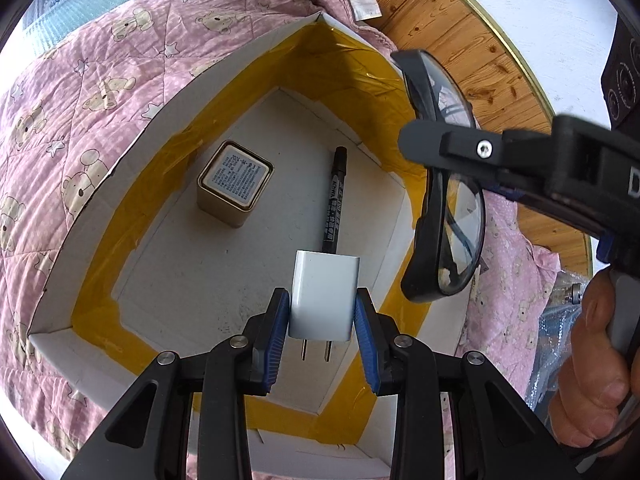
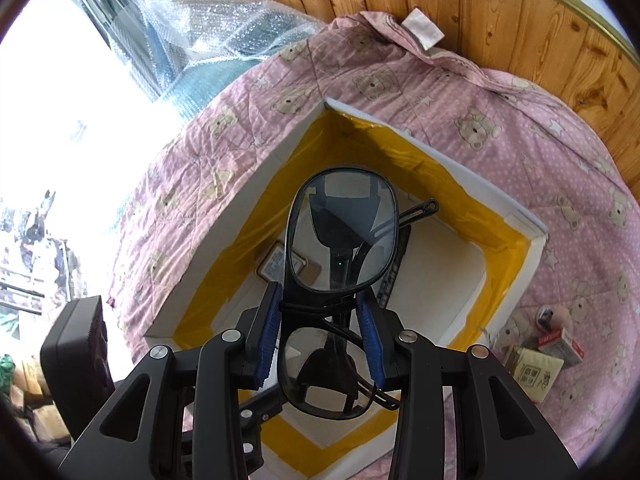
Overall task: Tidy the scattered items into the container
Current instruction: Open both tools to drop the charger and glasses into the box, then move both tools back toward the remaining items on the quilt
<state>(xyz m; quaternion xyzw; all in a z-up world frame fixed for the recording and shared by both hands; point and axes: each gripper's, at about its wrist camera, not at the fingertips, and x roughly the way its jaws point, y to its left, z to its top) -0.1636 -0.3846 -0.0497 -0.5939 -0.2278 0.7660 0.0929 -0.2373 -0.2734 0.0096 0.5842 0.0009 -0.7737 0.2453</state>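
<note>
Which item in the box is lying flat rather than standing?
The black pen: it lies flat on the box floor, while the gold tin beside it stands upright.

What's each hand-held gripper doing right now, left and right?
Left hand-held gripper: closed on the white charger, over the box.
Right hand-held gripper: closed on the black glasses.

Probably a home bedroom: a pink bear-print quilt (image 2: 500,168) covers a bed, wood-panelled wall (image 2: 520,12) behind it.
</note>
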